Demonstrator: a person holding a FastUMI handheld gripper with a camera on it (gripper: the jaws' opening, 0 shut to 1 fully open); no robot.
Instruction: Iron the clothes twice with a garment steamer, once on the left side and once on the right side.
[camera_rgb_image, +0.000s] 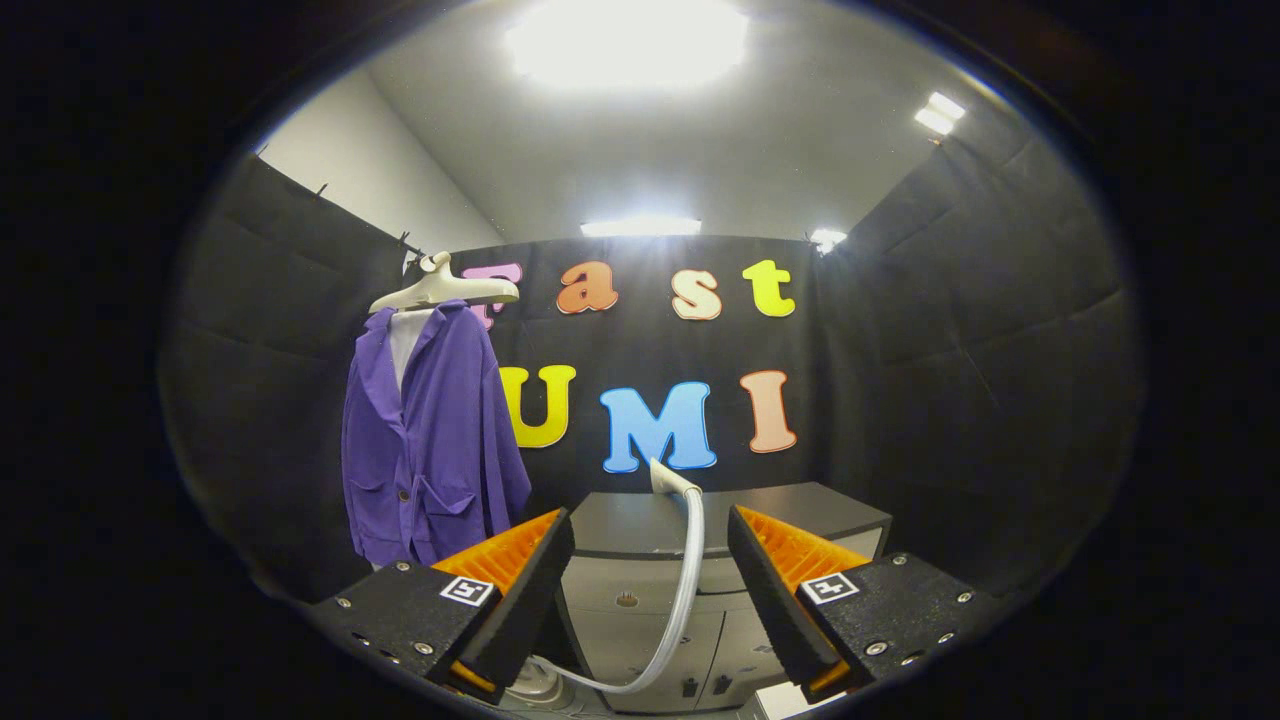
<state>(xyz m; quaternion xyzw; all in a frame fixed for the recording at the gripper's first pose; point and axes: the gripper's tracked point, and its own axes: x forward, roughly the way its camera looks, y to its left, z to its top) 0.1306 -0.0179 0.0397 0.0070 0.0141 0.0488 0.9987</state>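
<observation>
Steamer hose (688, 580) between parted fingers (540, 570)

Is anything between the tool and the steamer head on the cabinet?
Nothing visible. The tool is open, and the steamer head lies on the cabinet straight beyond the fingers, its hose running down between them.

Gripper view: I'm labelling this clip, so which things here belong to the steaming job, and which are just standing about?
For the job:
- purple jacket on its hanger
- steamer head resting on the cabinet, just ahead of the fingers
- steamer hose, running between the fingers
- hand-held gripper, open, holding nothing

Standing about:
- grey cabinet
</observation>
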